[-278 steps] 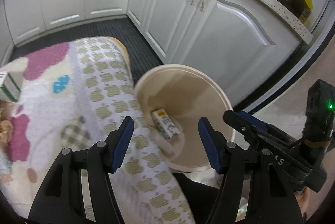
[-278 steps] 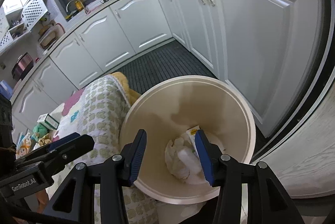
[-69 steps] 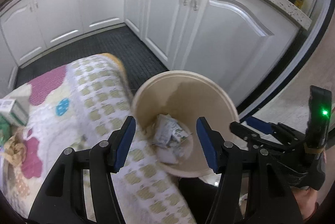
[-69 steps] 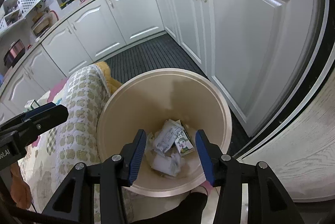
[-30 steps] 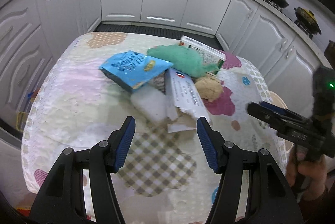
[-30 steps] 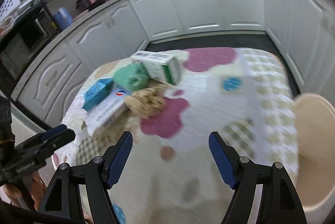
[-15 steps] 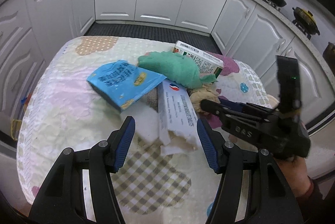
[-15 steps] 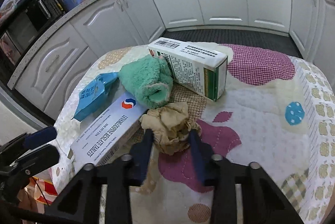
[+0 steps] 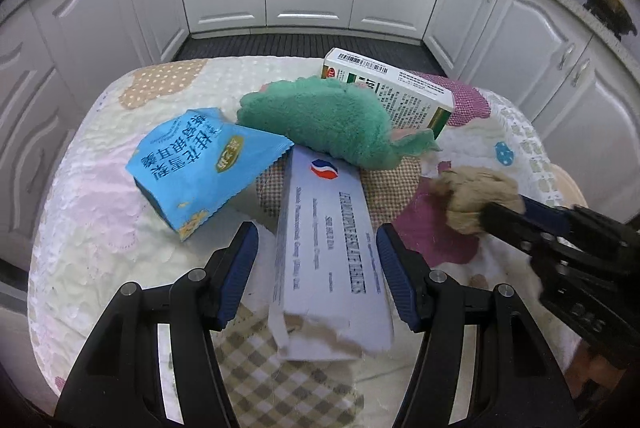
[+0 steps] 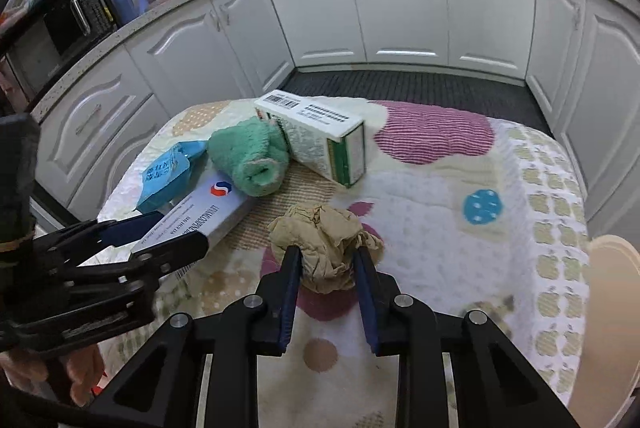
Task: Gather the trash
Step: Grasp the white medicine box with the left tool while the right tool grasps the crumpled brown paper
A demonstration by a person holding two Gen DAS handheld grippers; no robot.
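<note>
A crumpled brown paper ball [image 10: 324,232] lies on the patterned tablecloth [image 10: 460,268]. My right gripper [image 10: 326,268] is closing on it, and both pads press its sides. The left wrist view shows the same paper ball [image 9: 476,195] held in the right gripper [image 9: 516,214] at the right. My left gripper [image 9: 316,260] is open, low over a long white box [image 9: 328,248] with a torn near end. The box lies between its fingers, and the pads stand clear of its sides.
A blue snack packet [image 9: 200,163], a green cloth [image 9: 328,119] and a green-and-white carton [image 9: 400,87] lie behind the white box. The beige bin's rim [image 10: 612,308] shows past the table's right edge. White cabinets ring the room.
The right gripper came in over the brown paper ball and shut on it. The left gripper moved forward and down until the white box lay between its fingers.
</note>
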